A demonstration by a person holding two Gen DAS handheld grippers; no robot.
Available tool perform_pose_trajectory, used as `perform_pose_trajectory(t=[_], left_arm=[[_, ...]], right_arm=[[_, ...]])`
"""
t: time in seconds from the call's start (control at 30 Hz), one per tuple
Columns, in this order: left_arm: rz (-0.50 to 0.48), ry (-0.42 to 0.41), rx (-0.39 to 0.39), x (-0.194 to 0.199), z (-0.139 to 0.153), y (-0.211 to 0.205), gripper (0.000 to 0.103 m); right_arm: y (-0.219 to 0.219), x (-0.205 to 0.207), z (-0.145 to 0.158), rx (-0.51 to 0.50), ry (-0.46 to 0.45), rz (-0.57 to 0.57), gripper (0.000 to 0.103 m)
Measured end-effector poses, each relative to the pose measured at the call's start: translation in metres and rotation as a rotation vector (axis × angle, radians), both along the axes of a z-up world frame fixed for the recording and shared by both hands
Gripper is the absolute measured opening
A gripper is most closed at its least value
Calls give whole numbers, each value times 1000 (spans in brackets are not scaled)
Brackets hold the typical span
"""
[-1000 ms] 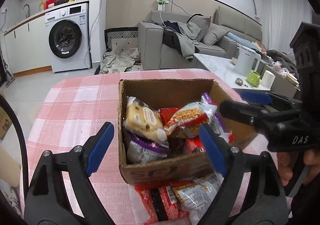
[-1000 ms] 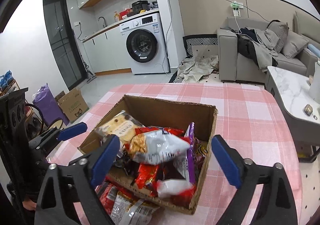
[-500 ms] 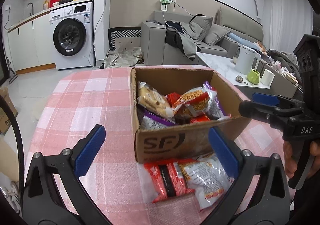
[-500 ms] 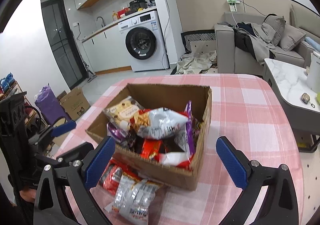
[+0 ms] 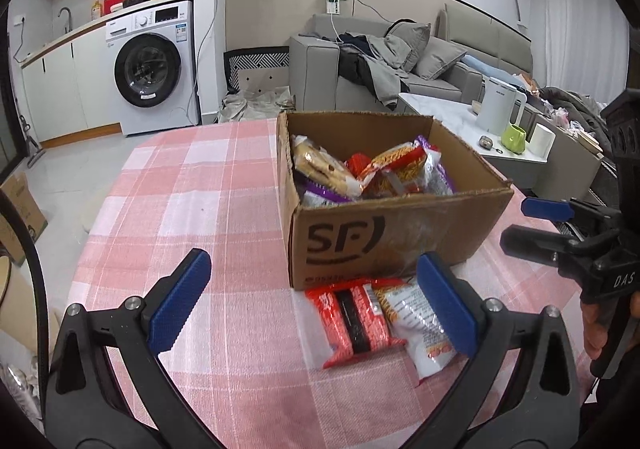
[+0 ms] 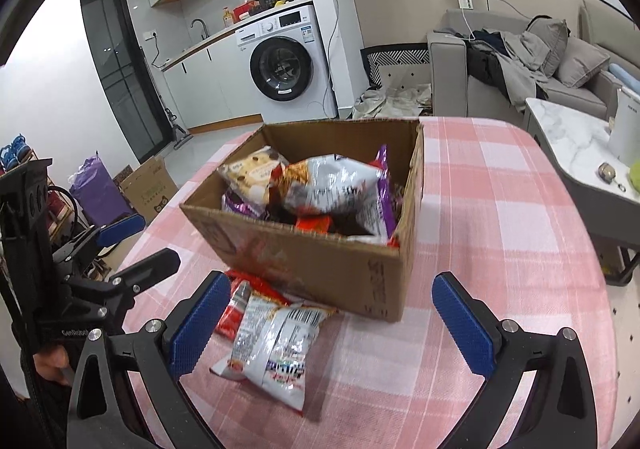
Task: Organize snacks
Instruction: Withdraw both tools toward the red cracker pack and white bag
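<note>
A brown cardboard box (image 5: 396,237) marked "SF" stands on the pink checked tablecloth (image 5: 192,209), holding several snack packets (image 5: 372,173). It also shows in the right wrist view (image 6: 320,261). In front of it lie a red packet (image 5: 352,321) and a white packet (image 5: 420,325), the latter also in the right wrist view (image 6: 276,345). My left gripper (image 5: 312,309) is open and empty, near the table front and short of the box. My right gripper (image 6: 328,325) is open and empty, above the white packet.
A washing machine (image 5: 152,69) and kitchen counter stand behind on the left. A grey sofa (image 5: 384,65) with clothes stands behind the table. A marble side table (image 5: 452,113) with a kettle and mug is at the right. Cardboard boxes (image 6: 148,185) sit on the floor.
Both grippers have pulled back from the box and lowered. The box now looks farther off, and the two packets in front of it have come into full view.
</note>
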State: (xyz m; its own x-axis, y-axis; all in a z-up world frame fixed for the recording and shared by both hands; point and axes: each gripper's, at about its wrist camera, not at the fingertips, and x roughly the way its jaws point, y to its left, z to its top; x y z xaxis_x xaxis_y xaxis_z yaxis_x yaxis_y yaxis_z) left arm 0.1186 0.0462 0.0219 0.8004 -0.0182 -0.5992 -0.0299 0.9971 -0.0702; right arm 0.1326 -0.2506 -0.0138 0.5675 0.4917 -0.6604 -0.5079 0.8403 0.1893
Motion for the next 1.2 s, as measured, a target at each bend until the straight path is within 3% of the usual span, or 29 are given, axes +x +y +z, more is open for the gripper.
perform_pose_trajectory(t=[0.57,1.2], left_arm=[[18,111,13,5,-31,11,102],[27,146,9,15,-42,18,102]], right_arm=[[22,8,-50,-119,122,24,103],[52,-1,-75,-128,168,85,103]])
